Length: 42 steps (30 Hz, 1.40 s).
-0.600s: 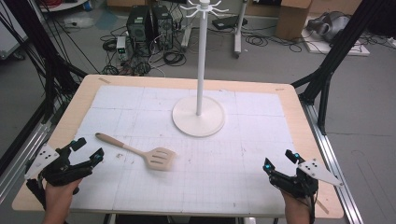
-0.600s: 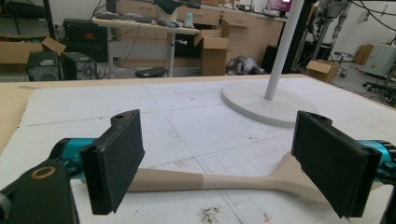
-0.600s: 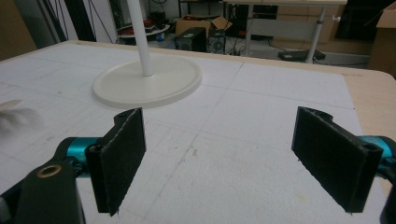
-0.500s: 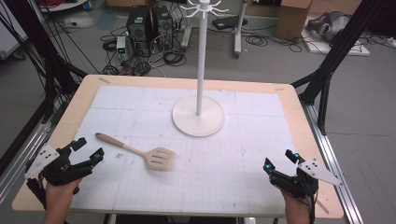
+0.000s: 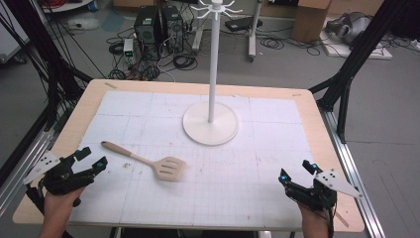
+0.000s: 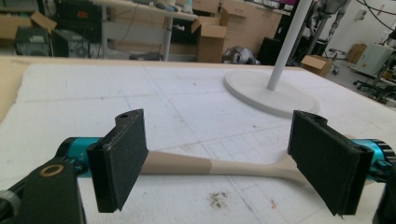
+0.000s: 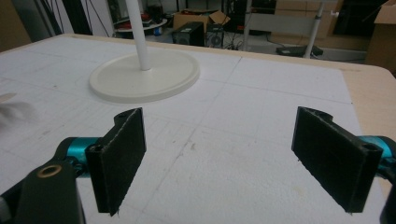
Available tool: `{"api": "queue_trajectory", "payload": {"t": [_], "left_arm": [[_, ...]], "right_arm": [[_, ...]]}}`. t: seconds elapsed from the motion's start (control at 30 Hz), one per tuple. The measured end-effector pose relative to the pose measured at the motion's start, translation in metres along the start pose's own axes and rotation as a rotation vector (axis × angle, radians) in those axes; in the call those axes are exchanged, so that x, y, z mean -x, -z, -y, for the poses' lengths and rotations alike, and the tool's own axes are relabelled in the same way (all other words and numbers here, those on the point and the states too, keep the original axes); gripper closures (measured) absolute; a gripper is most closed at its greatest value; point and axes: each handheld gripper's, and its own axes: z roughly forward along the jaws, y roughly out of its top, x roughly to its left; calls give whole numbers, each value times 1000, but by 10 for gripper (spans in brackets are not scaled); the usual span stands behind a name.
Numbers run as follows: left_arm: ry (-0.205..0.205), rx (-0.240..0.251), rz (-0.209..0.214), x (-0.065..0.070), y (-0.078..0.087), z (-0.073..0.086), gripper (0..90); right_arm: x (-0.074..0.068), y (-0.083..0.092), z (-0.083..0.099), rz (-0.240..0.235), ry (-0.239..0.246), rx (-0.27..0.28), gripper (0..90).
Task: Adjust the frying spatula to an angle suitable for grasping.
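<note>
Left gripper view shows the left tongs (image 6: 219, 163) wide before the spatula (image 6: 210, 164) handle; they should straddle it squarely before closing, while the right tongs (image 5: 295, 177) wait wide.

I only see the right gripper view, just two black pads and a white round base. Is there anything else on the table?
Observer: Yes, a beige spatula lies flat on the white mat, in front of the left tool.
Operator: Is that tool grabbing it?
Observer: No. In the left gripper view its jaws stand wide open, with the spatula's handle lying beyond them.
Operator: What's on top of the white pole?
Observer: The stand ends in a ring of small hooks, all bare.
</note>
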Motion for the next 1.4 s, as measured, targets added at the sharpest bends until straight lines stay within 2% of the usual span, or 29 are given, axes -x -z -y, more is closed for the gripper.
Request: {"api": "queue_trajectory", "payload": {"t": [0.07, 0.1, 0.2, 0.27, 0.4, 0.43, 0.47, 0.5, 0.6, 0.7, 0.73, 0.77, 0.8, 0.83, 0.87, 0.9, 0.93, 0.97, 1.0, 1.03, 1.07, 1.17, 1.2, 1.23, 1.27, 1.3, 1.33, 1.4], "left_arm": [[3, 14, 7, -2, 2, 0, 244], [-14, 5, 25, -5, 3, -1, 338], [-29, -15, 40, -7, 2, -1, 504], [-31, -26, 46, -8, 2, 0, 532], [-58, -38, 32, -8, 1, 0, 713], [-61, -41, 26, -8, 1, 0, 786], [-68, -49, 21, -8, 0, 0, 786], [-72, -70, 8, -8, -1, -1, 891], [-86, -75, -4, -10, -2, -7, 897], [-79, -67, -20, -15, -4, -12, 897], [-81, -71, -27, -19, -5, -14, 897], [-85, -92, -49, -30, -9, -17, 897], [-85, -92, -49, -30, -9, -17, 896], [-80, -112, -65, -37, -13, -19, 896], [-37, -132, -89, -52, -19, -24, 893], [-37, -132, -89, -52, -19, -24, 893], [-56, -143, -117, -63, -24, -30, 893], [-56, -143, -117, -63, -24, -30, 893], [-78, -156, -127, -68, -28, -32, 893], [-99, -205, -147, -76, -35, -34, 893], [-99, -205, -147, -76, -35, -34, 893], [-121, -253, -172, -86, -48, -32, 890], [-127, -277, -181, -88, -51, -29, 890], [-128, -329, -189, -91, -59, -23, 890], [-128, -329, -189, -91, -59, -23, 890], [-136, -365, -188, -92, -63, -19, 890], [-140, -377, -189, -92, -67, -17, 885], [-176, -383, -183, -89, -73, -14, 860]], "right_arm": [[-2, 0, 0, 1, -3, -2, 167], [-3, 1, -1, 4, 4, -1, 167], [-3, 0, -1, 7, 7, -3, 167], [-3, 0, -1, 7, 5, -4, 167], [-2, -2, 0, 5, 5, -9, 168], [-2, -2, 0, 5, 3, -10, 168], [-2, -2, 0, 5, 3, -10, 168], [-2, -2, 0, 8, 3, -7, 168], [-3, -1, -1, 8, 0, -6, 168], [-3, -1, -1, 12, 2, -6, 168], [-3, 0, -1, 13, 1, -6, 168], [-3, 0, -1, 15, -2, -1, 168], [-3, 1, -1, 18, -5, 1, 168], [-3, 1, -1, 18, -5, 1, 168], [-2, 1, -1, 25, -6, 3, 168], [-2, 1, -1, 25, -6, 3, 168], [-2, 1, -1, 27, -12, 6, 168], [-2, 1, -1, 28, -7, 4, 168], [-2, 1, -1, 25, -11, -1, 168], [-2, 0, -1, 25, -8, 1, 168], [-3, 0, -1, 24, -4, 1, 168], [-5, -1, -2, 19, -2, -2, 168], [-6, -1, -2, 17, 10, -2, 168], [-6, -1, -2, 18, 11, -3, 168], [-7, -1, -2, 17, 12, -3, 169], [-7, -1, -2, 17, 12, -3, 169], [-7, -1, -2, 19, 9, -4, 168], [-6, 0, -3, 20, 9, -4, 169]]}}
